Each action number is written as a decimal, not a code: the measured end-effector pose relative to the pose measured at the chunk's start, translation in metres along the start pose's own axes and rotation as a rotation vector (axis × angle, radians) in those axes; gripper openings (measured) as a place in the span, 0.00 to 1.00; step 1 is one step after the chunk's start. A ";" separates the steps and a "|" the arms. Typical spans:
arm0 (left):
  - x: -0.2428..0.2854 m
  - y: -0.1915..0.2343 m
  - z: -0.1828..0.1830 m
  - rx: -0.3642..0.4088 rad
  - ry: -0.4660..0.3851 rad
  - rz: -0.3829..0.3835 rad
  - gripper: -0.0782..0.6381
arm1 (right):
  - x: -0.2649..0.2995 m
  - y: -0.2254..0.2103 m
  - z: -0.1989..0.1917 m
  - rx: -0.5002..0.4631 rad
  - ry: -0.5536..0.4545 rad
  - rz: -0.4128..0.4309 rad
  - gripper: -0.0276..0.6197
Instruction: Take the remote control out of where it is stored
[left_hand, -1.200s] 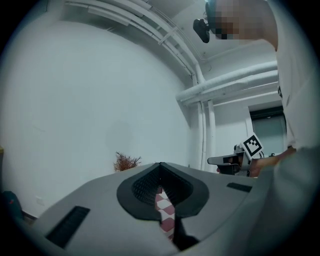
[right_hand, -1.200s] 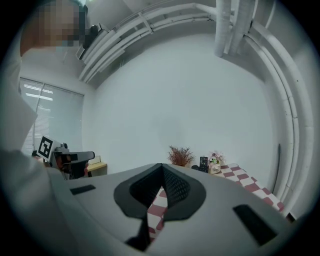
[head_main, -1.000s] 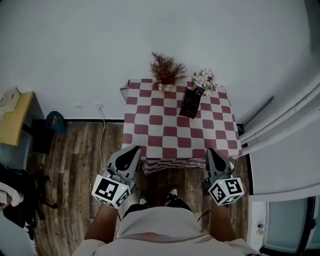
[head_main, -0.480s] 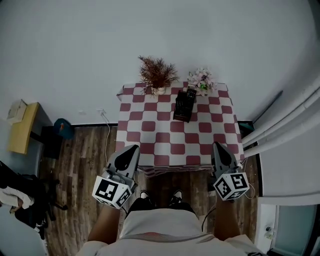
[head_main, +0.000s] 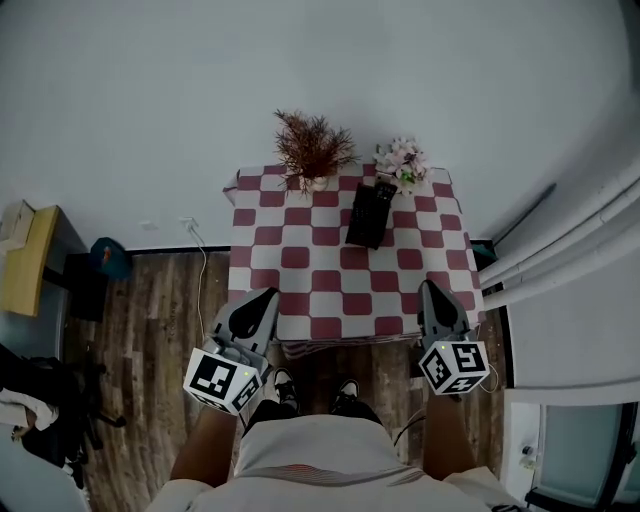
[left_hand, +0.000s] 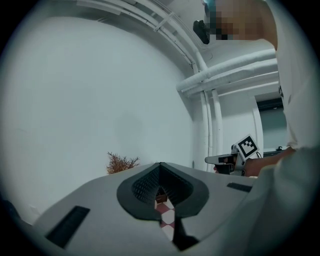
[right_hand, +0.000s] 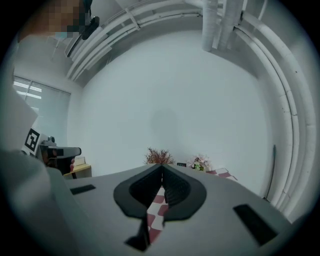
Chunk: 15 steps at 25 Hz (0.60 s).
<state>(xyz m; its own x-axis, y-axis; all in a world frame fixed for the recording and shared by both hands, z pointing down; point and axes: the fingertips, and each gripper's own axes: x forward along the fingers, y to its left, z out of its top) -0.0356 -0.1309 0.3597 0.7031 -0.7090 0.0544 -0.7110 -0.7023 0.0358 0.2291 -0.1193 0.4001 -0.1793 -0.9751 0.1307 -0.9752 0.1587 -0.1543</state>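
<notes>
Left tool (head_main: 266, 296) and right tool (head_main: 430, 288) jaws together, empty, at table (head_main: 300, 290) near edge; remote control (head_main: 384, 189) in black holder (head_main: 367, 220) far side, lengthwise away from me, nearer right tool.

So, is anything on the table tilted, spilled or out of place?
Nothing stands out. The reddish plant and the flowers stand upright at the far edge of the checked cloth, the black holder sits before them, and nothing is spilled.
</notes>
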 end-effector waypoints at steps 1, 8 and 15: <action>0.000 0.006 -0.001 -0.005 0.001 0.001 0.12 | 0.009 0.001 0.000 -0.009 0.006 -0.009 0.07; -0.006 0.043 -0.017 -0.053 0.034 0.025 0.12 | 0.093 0.000 -0.018 -0.099 0.076 -0.103 0.14; -0.005 0.074 -0.039 -0.094 0.076 0.051 0.12 | 0.177 -0.006 -0.053 -0.147 0.173 -0.183 0.30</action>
<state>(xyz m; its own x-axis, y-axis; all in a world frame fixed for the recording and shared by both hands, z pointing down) -0.0925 -0.1768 0.4009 0.6652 -0.7345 0.1340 -0.7467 -0.6535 0.1244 0.1962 -0.2842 0.4763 -0.0061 -0.9508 0.3098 -0.9994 0.0161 0.0294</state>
